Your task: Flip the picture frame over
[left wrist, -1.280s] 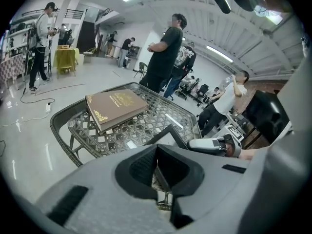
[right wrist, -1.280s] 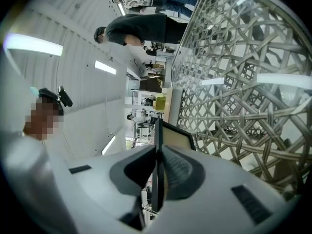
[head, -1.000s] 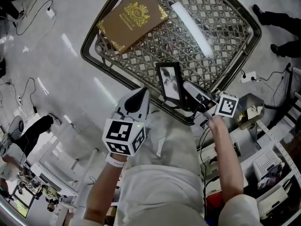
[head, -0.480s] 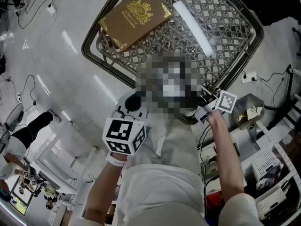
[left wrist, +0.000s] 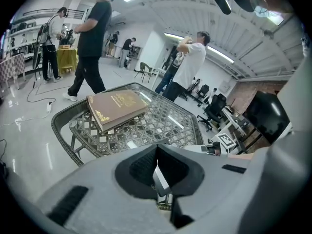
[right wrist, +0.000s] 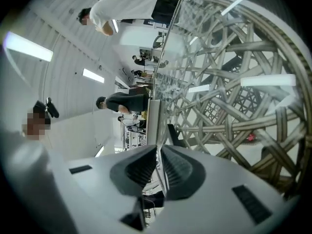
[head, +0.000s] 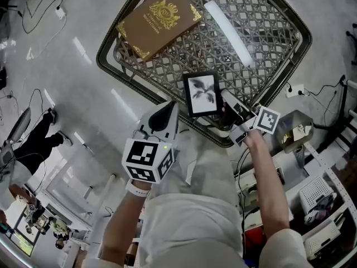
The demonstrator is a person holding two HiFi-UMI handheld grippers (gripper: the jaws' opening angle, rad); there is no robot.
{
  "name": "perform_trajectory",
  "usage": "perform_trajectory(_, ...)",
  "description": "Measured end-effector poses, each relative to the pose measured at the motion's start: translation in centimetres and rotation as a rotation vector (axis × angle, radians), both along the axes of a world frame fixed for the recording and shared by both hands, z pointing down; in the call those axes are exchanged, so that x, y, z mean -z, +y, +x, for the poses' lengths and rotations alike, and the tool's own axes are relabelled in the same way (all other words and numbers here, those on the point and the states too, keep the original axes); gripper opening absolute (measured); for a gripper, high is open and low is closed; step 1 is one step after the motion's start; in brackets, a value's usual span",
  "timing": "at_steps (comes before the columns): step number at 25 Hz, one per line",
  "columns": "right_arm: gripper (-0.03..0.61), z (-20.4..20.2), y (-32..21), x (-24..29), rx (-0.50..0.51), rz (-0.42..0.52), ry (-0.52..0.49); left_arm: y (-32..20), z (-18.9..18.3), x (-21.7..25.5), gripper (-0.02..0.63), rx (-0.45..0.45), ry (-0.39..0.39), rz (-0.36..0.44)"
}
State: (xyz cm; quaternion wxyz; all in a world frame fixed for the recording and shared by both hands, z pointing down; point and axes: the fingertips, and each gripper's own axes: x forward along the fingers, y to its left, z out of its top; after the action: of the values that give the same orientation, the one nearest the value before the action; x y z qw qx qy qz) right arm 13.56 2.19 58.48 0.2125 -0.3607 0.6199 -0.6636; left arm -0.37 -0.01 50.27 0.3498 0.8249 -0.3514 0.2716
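- Table (head: 268, 38) of woven wicker with a glass top fills the far half of the head view. Its dark rim runs slantwise, and a long bright strip of lamp light is mirrored on the glass.
- Two persons stand on the floor on the far side of the table in the left gripper view, one in dark clothes (left wrist: 92, 38) at the left and one in a white shirt (left wrist: 189, 65) more to the right.
- A brown book (head: 158, 22) with a gold crest and gold corner ornaments lies flat on the far left part of the table, well apart from both tools.
- The picture frame (head: 202, 94) is black and stands over the near rim of the table. It is raised on its edge and tilted, with its picture side, a dark plant on a pale ground, turned up toward the head camera. Whether its lower edge touches the glass I cannot tell.
- The right gripper (head: 224, 106) comes from the near right and its jaws are pressed together on the right edge of the frame. In its own view the frame (right wrist: 154, 123) shows edge-on as a thin pale strip between the two pads.
- The left gripper (head: 167, 116) hangs just beside the frame, to the left, at the near rim of the table. Its jaws meet at the tips and clamp nothing.
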Motion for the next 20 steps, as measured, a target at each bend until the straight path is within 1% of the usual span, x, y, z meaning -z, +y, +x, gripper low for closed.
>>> perform_trajectory(2, 0.041, -0.2, -0.1, 0.7, 0.004, 0.013, 0.027, 0.0, 0.1, 0.3, 0.025, -0.003, 0.002, 0.005)
perform_trajectory(4, 0.041, -0.5, -0.1, 1.5, 0.013, 0.026, 0.074, -0.1, 0.1, 0.7, 0.025, -0.005, 0.004, 0.013)
perform_trajectory(10, 0.041, -0.7, -0.2, 5.9, 0.067, 0.096, 0.279, -0.2, 0.7, 3.7, 0.025, -0.020, 0.024, 0.058)
perform_trajectory(14, 0.041, -1.5, -0.6, 9.8, 0.084, 0.156, 0.345, -0.3, 0.9, 6.0, 0.025, -0.019, 0.047, 0.080)
perform_trajectory(17, 0.040, -2.0, -0.8, 13.1, 0.085, 0.200, 0.380, 0.1, 0.9, 7.7, 0.025, 0.007, 0.097, 0.056)
perform_trajectory(20, 0.038, -2.0, -0.7, 16.5, 0.091, 0.248, 0.442, 0.7, 1.5, 10.3, 0.025, 0.019, 0.182, 0.030)
